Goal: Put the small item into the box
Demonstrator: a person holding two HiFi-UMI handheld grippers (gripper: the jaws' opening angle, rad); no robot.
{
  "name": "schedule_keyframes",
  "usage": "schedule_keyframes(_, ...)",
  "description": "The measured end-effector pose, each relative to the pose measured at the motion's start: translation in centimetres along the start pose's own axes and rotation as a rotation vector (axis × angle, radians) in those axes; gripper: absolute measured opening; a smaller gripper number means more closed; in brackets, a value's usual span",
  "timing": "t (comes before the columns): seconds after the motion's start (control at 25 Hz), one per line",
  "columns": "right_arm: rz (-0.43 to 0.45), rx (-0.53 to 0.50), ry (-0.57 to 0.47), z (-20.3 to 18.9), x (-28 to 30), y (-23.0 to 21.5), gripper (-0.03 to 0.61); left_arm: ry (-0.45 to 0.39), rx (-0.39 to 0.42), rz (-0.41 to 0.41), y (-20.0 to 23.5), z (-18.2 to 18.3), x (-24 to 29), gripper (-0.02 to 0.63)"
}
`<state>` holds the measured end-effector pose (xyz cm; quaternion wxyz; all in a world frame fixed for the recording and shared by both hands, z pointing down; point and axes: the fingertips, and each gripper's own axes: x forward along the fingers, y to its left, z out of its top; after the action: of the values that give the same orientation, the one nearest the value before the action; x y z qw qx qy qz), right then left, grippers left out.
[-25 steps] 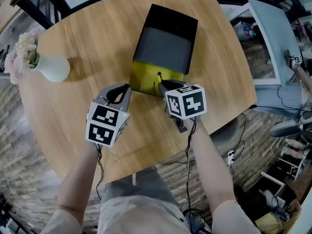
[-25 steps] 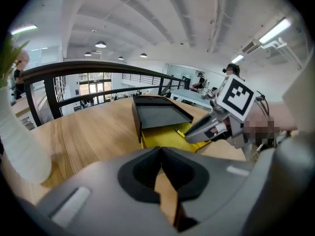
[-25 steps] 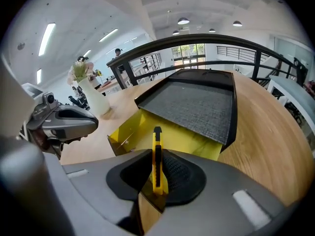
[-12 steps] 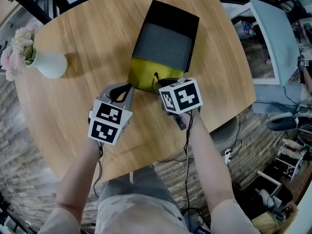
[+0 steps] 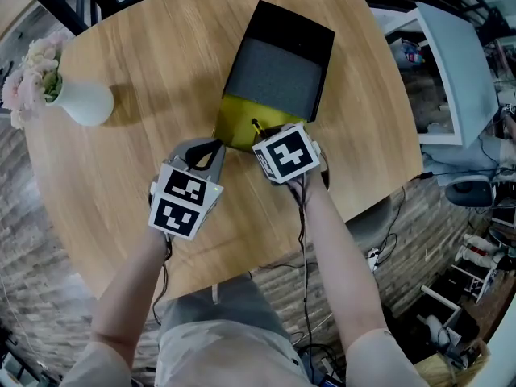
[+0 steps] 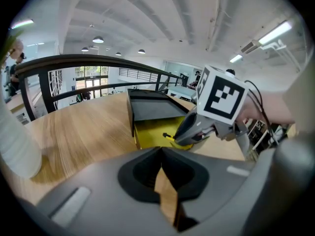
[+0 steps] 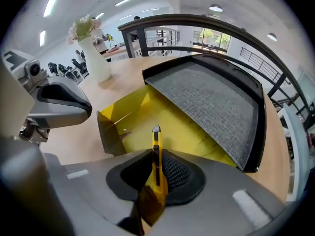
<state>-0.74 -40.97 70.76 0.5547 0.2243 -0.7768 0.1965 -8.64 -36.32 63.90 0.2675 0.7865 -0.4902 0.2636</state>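
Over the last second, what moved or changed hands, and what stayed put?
The right gripper, its fingers shut on the yellow knife, moved forward and slightly left, carrying the knife further over the open yellow box. Nothing was taken hold of or let go. The left gripper, shut and empty, the box and the vase stayed where they were.
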Motion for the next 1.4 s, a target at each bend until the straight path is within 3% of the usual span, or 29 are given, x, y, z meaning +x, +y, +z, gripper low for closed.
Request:
schedule_keyframes(0.2,-0.01,-0.03,0.02,0.0,0.2,-0.1,0.063,-0.003,-0.004,0.001,-0.1,0.0,-0.1,0.003)
schedule_keyframes(0.56,-0.018,0.01,-0.027,0.3,-0.3,-0.3,0.089,-0.017,0.008,0.009,-0.2,0.4,-1.3,0.003)
schedule_keyframes(0.92,0.001,0.194,-0.197,0.6,-4.6,-0.3,0.064,-0.041,0.049,0.022,-0.4,2.3,-4.3,0.003)
schedule_keyframes(1.4,-0.1,0.25,-0.432,0.9,-16.0,-0.7,0.052,-0.153,0.09,0.059,-2.1,7.8,-11.1,0.003)
